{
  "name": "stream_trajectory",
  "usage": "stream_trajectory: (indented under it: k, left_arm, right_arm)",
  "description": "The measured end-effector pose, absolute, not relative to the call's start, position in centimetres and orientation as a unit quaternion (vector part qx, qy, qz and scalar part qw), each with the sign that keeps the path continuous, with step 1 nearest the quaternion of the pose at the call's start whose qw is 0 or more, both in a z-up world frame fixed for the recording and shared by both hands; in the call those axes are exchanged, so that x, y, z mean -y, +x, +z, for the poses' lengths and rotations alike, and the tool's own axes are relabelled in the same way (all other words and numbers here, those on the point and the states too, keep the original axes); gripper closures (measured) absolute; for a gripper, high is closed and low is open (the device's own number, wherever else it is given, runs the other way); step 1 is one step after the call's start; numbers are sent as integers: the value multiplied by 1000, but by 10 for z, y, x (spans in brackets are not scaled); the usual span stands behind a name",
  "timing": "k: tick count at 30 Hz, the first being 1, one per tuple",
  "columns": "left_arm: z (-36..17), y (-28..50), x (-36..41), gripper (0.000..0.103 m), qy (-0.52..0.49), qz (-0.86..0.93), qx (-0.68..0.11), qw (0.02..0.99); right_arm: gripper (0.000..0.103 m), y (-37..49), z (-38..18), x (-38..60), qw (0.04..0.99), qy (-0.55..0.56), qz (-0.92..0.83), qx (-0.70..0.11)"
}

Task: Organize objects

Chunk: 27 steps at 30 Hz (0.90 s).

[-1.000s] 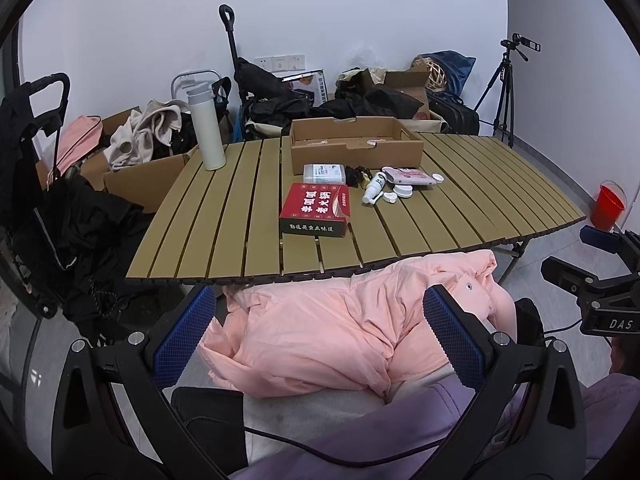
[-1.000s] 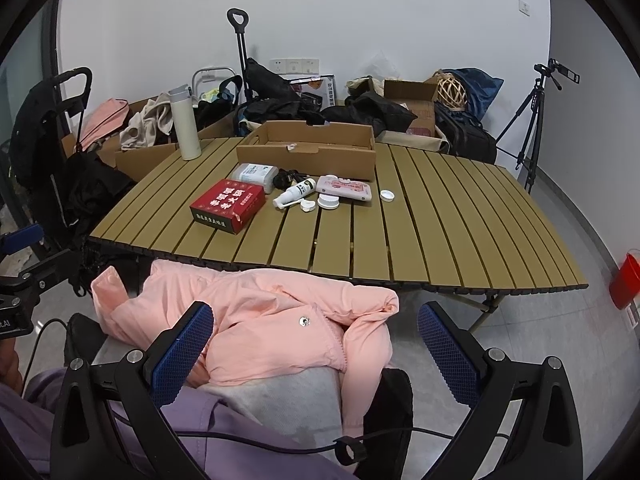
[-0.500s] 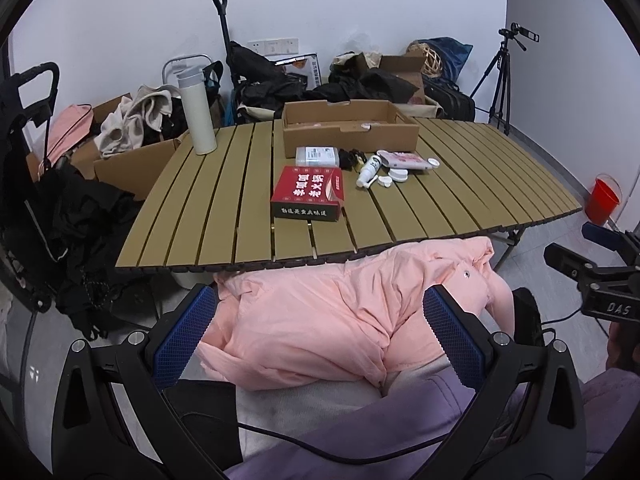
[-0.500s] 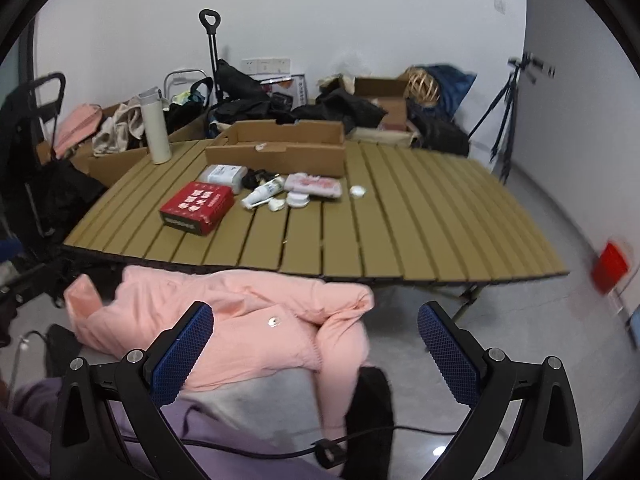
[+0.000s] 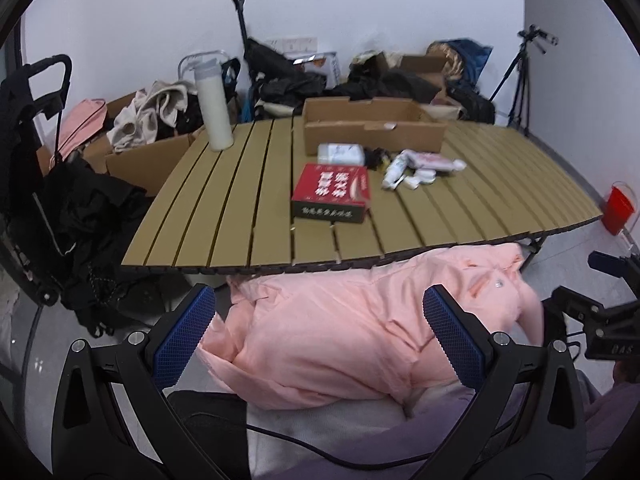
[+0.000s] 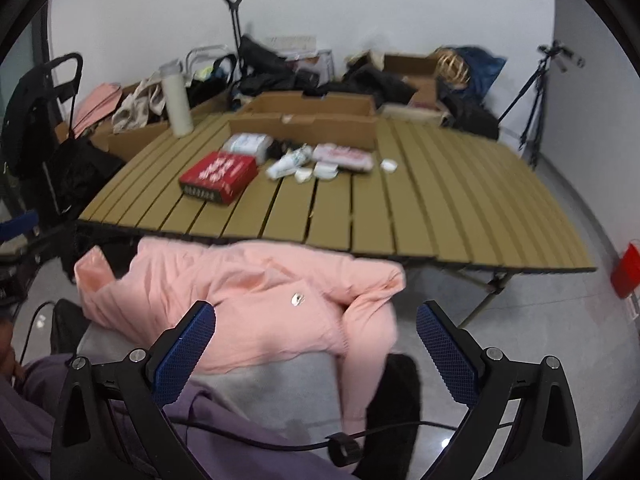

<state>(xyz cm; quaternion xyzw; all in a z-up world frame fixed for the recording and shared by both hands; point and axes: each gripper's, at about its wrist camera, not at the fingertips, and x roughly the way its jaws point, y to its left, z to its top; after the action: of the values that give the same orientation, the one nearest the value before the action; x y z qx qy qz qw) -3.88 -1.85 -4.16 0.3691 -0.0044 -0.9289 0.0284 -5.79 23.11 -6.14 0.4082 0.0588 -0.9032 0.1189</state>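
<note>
Fingers of both my grippers spread wide over a soft pink jacket on my lap.

My left gripper [image 5: 320, 336] and right gripper [image 6: 316, 340] grip nothing, their blue pads [image 5: 184, 334] finely cross-hatched. The puffy jacket [image 5: 360, 328] lies crumpled below the edge of the slatted tan tabletop [image 5: 240, 208], where a red rectangular box [image 5: 331, 192], a white tube [image 6: 289, 162], a pale cylindrical bottle [image 5: 215, 114] and a shallow cardboard tray [image 5: 374, 126] sit.

cluttered storeroom: tripod [image 5: 520, 80], boxes [image 5: 372, 126], folding table [image 5: 240, 200].
</note>
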Motion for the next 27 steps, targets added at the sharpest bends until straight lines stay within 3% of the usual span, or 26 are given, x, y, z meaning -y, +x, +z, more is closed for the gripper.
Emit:
stream_trajectory:
  k: [5, 7, 9, 11, 12, 13, 15, 21, 23, 25, 27]
  left_arm:
    - [-58, -82, 25, 1, 389, -921, 8, 2]
    - [-64, -106, 30, 1, 395, -919, 9, -7]
    - [-72, -139, 35, 1, 402, -916, 6, -23]
    - [-79, -169, 40, 2, 408, -912, 3, -35]
    - [-84, -187, 44, 5, 413, -910, 0, -44]
    - [-91, -208, 48, 17, 422, -905, -5, -40]
    - [-100, -241, 58, 29, 434, -900, -18, -44]
    - [-131, -301, 79, 36, 476, -875, -64, -68]
    - [-141, -306, 85, 53, 494, -860, -96, -81]
    - [-148, -305, 86, 58, 499, -854, -120, -87]
    - [-146, -297, 78, 58, 495, -858, -106, -88]
  right_arm:
    - [1, -82, -60, -230, 127, 381, -914, -49]
    - [1, -105, -64, -226, 171, 395, -902, -27]
    - [7, -129, -70, -217, 194, 409, -892, -18]
    - [22, -157, -80, -199, 206, 425, -881, -33]
    - [35, -173, -86, -187, 212, 433, -875, -40]
    - [41, -191, -92, -175, 222, 441, -869, -38]
    - [42, -222, -104, -154, 244, 452, -858, -22]
    - [42, -300, -142, -95, 257, 480, -839, 10]
    - [54, -310, -151, -86, 265, 492, -829, 15]
    - [58, -312, -156, -85, 274, 493, -825, 23]
    - [68, -309, -154, -87, 273, 492, -826, 23]
